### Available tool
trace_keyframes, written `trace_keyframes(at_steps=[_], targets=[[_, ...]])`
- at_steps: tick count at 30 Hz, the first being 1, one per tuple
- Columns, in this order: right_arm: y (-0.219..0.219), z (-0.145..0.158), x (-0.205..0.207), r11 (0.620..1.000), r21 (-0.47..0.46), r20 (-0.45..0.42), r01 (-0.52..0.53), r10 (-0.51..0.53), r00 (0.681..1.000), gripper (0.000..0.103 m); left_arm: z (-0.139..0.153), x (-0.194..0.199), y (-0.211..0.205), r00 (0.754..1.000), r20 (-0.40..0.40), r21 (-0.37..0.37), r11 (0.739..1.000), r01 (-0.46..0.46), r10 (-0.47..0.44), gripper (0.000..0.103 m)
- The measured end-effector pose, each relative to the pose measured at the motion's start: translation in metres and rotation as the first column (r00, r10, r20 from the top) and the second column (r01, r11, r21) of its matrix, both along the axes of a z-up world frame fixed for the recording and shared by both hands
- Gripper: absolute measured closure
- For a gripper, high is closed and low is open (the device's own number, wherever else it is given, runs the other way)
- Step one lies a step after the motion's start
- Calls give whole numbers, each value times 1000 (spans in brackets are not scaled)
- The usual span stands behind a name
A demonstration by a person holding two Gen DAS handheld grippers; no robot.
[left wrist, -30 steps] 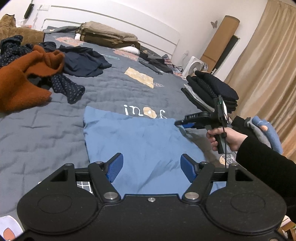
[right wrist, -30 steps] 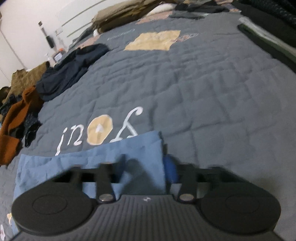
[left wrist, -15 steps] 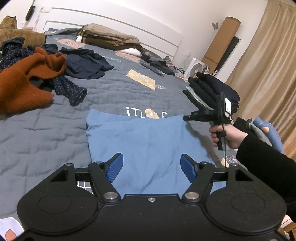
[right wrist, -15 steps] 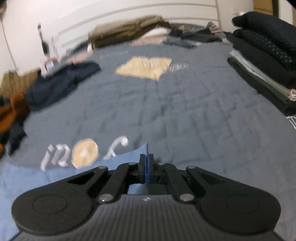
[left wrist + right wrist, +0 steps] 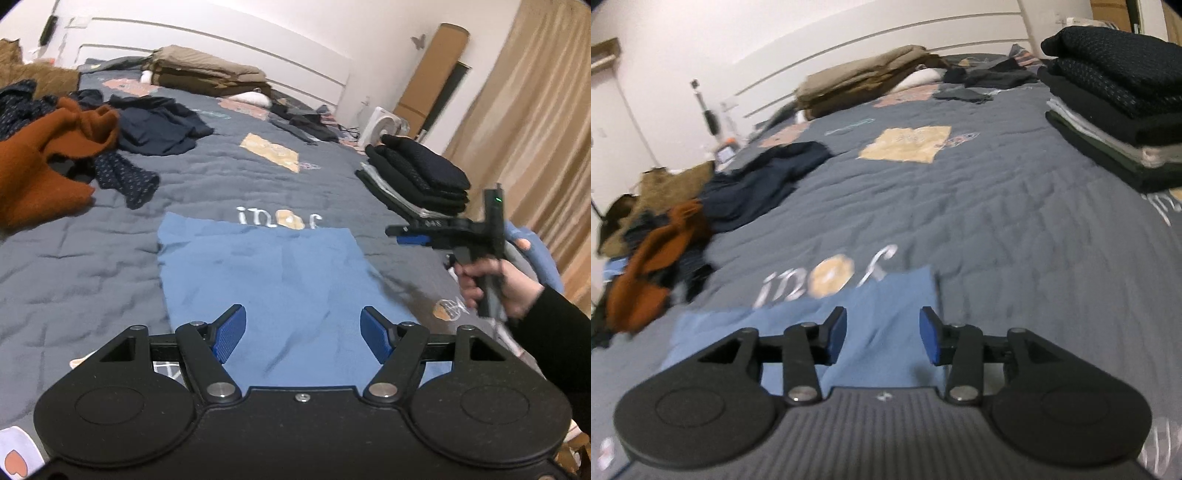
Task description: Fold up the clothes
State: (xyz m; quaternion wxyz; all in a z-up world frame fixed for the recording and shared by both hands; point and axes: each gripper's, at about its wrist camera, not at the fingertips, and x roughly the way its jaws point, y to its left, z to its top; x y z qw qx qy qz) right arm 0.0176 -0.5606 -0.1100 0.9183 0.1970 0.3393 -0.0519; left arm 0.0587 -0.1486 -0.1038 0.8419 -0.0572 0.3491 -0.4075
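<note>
The blue cloth (image 5: pixel 273 280) lies flat on my grey bed (image 5: pixel 92 266). My left gripper (image 5: pixel 300 326) hangs wide and empty. Its camera shows my right hand (image 5: pixel 498 284). My right gripper (image 5: pixel 882 334) has just been opening, nothing between.

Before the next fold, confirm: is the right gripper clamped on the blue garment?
No: the right gripper has just been opening, its pads apart, nothing between them above the blue garment.

Grey quilted bed (image 5: pixel 229 173) under blue garment (image 5: pixel 273 280), folded stack (image 5: pixel 417 177), loose clothes (image 5: pixel 48 158).
</note>
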Motion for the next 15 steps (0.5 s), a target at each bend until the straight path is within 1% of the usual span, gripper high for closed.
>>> trace_keyframes(at_steps=[4,6,8,10,12,15], targets=[[27,6,-62,998,55,-7,-31,31,999,57,6,-23,-6,1000,15,7,1000,26,-26,35],[41,6,-91,996,83,-32,-42,44,998,56,7,-39,-6,999,23,11,999,38,-38,35],[55,6,-120,993,110,-60,-49,56,997,55,5,-56,-2,999,16,15,999,41,-41,34],[70,8,-146,991,119,-74,-57,67,995,54,0,-72,4,999,13,33,998,52,-53,34],[84,11,-174,991,128,-58,-44,52,997,53,-7,-88,13,999,13,61,997,51,-52,34],[101,13,-206,987,160,-30,6,-1,1000,50,-19,-109,25,1000,0,81,996,27,-27,33]])
